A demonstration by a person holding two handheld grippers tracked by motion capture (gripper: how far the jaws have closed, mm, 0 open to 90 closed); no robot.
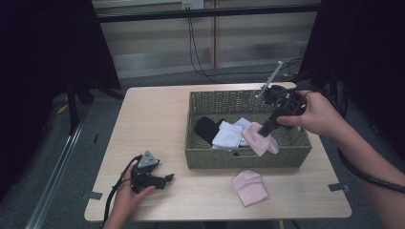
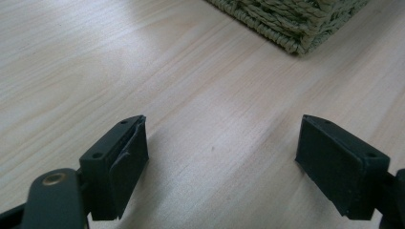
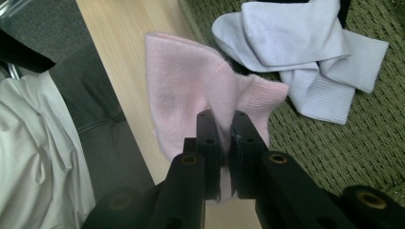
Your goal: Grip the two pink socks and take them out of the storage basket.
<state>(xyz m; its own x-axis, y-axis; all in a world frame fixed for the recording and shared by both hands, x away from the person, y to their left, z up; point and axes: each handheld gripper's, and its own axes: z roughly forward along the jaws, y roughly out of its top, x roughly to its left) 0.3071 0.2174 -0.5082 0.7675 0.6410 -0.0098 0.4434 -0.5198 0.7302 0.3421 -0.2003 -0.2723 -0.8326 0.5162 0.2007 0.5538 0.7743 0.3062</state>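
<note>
Bright even overhead light on the pale table (image 1: 153, 124), black unlit upper corners in the high view, soft shadows under the basket (image 1: 239, 160), slight low-resolution softness throughout

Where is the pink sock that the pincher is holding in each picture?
High view: the held pink sock hangs from the right gripper over the front rim of the basket, right of centre.
Left gripper view: not in it; a corner of the basket sits at the top.
Right gripper view: the sock is at centre, pinched between the jaws.
Shared landmark: the green woven basket.
</note>
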